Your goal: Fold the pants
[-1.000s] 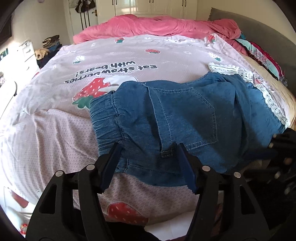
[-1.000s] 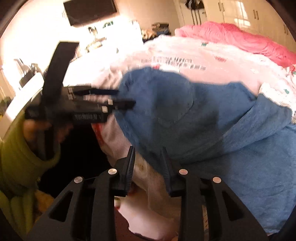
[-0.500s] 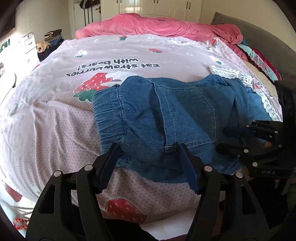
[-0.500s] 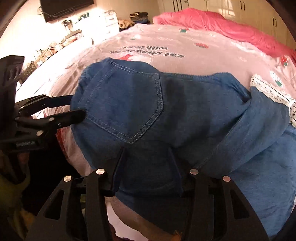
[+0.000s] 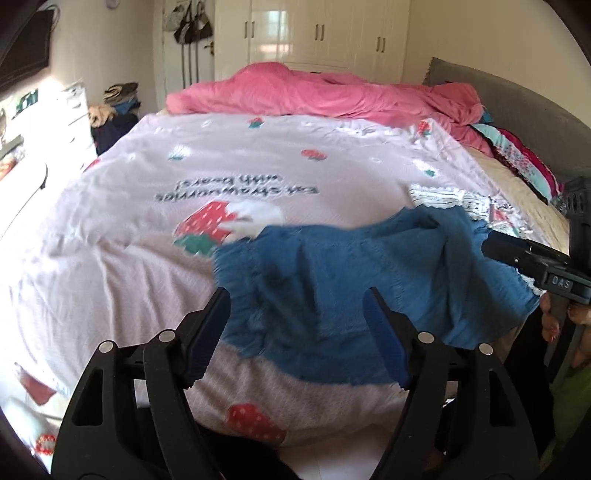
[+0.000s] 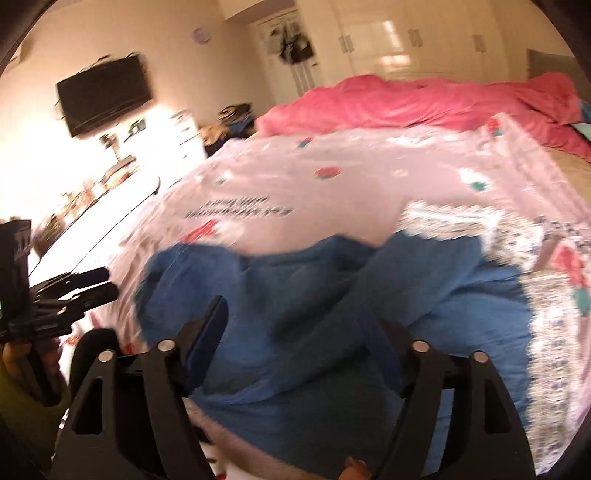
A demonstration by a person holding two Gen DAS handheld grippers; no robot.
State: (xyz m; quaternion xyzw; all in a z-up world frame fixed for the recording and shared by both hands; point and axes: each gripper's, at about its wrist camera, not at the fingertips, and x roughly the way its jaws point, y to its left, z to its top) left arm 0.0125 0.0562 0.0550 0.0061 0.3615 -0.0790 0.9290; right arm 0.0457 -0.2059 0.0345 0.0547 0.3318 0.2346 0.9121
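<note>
The blue denim pants (image 5: pixel 351 288) lie folded and rumpled on the near part of the pink strawberry bed cover (image 5: pixel 147 229). My left gripper (image 5: pixel 297 299) hovers over their near left edge, jaws opening, nothing pressed between the blue pads. In this view my right gripper (image 5: pixel 517 254) pokes in from the right above the pants' right end. In the blurred right wrist view the pants (image 6: pixel 314 295) fill the lower middle. My right gripper (image 6: pixel 291 306) hangs above them with jaws opening wide and no cloth pinched. My left gripper (image 6: pixel 92 284) shows at the left edge.
A crumpled pink duvet (image 5: pixel 332 92) lies across the far end of the bed. A grey headboard (image 5: pixel 517 110) and patterned pillows (image 5: pixel 517 158) stand on the right. White drawers (image 5: pixel 74 118) and a wall TV (image 6: pixel 105 92) are to the left, white wardrobes (image 5: pixel 314 33) behind.
The right jaws spread from nearly shut to wide. Both grippers have drawn back and risen from the pants, so more of the room shows. The left jaws stand slightly wider.
</note>
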